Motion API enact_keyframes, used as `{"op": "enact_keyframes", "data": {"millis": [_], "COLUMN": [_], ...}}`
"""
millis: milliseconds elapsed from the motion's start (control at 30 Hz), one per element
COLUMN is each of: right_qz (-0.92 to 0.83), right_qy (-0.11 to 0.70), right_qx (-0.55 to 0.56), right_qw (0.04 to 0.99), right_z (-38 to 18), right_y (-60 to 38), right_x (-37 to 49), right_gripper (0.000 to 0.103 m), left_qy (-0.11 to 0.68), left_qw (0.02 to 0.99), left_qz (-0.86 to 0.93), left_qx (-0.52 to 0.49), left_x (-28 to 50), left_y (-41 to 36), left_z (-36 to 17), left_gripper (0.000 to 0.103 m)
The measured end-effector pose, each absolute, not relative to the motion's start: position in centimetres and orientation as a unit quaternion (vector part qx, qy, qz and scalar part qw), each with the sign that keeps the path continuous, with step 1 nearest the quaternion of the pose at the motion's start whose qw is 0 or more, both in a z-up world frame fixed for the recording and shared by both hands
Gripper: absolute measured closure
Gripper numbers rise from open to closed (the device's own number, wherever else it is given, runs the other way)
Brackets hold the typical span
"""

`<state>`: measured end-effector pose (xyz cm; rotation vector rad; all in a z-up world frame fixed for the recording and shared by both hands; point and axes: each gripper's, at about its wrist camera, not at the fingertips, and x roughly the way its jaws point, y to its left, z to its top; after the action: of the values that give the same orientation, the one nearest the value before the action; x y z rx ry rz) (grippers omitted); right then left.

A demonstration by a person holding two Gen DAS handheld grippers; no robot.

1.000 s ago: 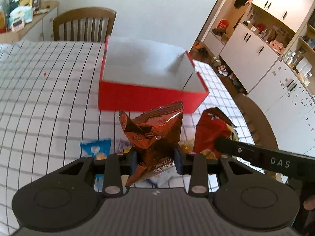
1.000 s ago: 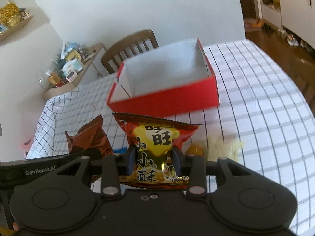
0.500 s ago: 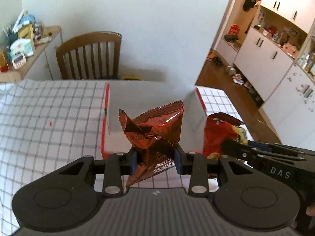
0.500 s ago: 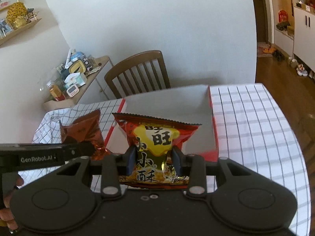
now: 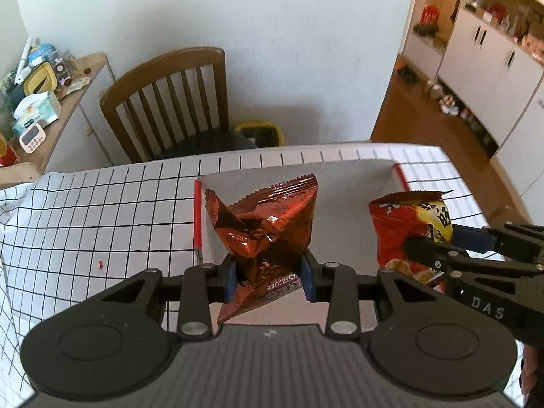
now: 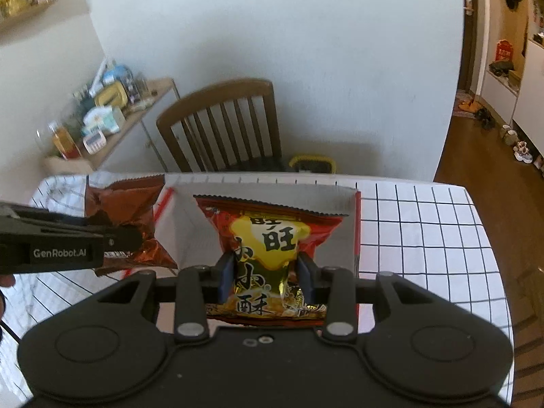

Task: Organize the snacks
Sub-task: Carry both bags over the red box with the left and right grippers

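The box (image 5: 357, 204), red outside and white inside, sits open on the worktop (image 5: 102, 210), which is covered in a white cloth with a black grid. Over the box's left part hangs a crumpled copper-brown bag (image 5: 268, 224), pinched low down by the left tongs (image 5: 268, 273), whose blue pads (image 5: 230, 277) press its sides. Over the box's right part hangs a red and yellow bag (image 6: 272, 248) printed with large characters, pinched the same way by the right tongs (image 6: 265, 277). Both bags are in the air above the box's opening, side by side and apart. Beyond the box's far wall a wooden chair (image 5: 176, 102) stands against the white wall, with a yellow-rimmed bin (image 5: 261, 132) beside it. Left of the box and further back, a shelf (image 5: 68, 98) carries small clutter. Right of the box are white cupboards (image 5: 482, 61) on a wooden floor.
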<state>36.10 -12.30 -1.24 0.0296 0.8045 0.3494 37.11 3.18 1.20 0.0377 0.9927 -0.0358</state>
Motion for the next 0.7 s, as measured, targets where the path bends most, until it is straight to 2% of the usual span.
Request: {"op": "enact_keyframes", "data": {"millis": [267,700], "right_qz": [0.181,0.174], "right_qy": [0.445,0.495], "right_qx": [-0.035,-0.085], "right_qw": [0.876,0.847], "right_z": [-5.8,-10.2], "right_y": [-10.2,-7.7], "right_x": [39.3,40.6], "right_gripper": [0.065,0.065], "left_qy": [0.509,0.575], "left_qw": [0.858,0.815], "left_qz": [-0.015,-0.021], "left_qx": [0.068,0.071], "left_x": [40.7,43.2], "left_y": [1.7,1.5], "left_z": [-3.0,-9.4], "left_gripper": [0.068,0.068]}}
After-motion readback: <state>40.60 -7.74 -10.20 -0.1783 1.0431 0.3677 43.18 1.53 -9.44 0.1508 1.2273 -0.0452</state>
